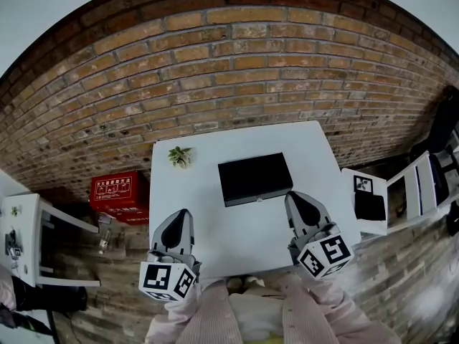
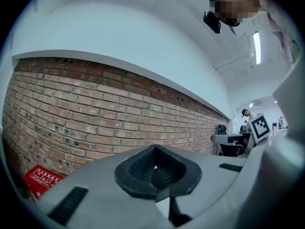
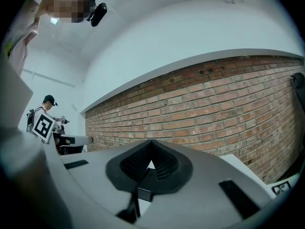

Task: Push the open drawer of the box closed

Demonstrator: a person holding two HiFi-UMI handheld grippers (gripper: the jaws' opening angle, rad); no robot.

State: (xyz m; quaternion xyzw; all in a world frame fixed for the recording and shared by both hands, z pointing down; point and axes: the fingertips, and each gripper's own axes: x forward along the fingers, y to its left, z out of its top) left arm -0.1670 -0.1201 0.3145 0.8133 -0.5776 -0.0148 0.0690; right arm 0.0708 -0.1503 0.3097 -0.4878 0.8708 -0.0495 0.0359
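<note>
A flat black box [image 1: 255,178] lies in the middle of the white table [image 1: 208,242], with a small pale knob on its near face. I cannot tell a drawer apart from its body. My left gripper [image 1: 183,215] is over the table's near left part, its tips pressed together and empty. My right gripper [image 1: 294,196] stands just right of the box's near right corner, also shut and empty. The left gripper [image 2: 155,168] and the right gripper [image 3: 151,163] each face the brick wall and ceiling in their own views, so the box is hidden there.
A small potted plant [image 1: 180,155] sits at the table's far left corner. On the floor to the left are a red box [image 1: 118,194] and a white stand [image 1: 29,239]. White chairs [image 1: 409,192] are at the right. The brick wall [image 1: 237,70] runs behind the table.
</note>
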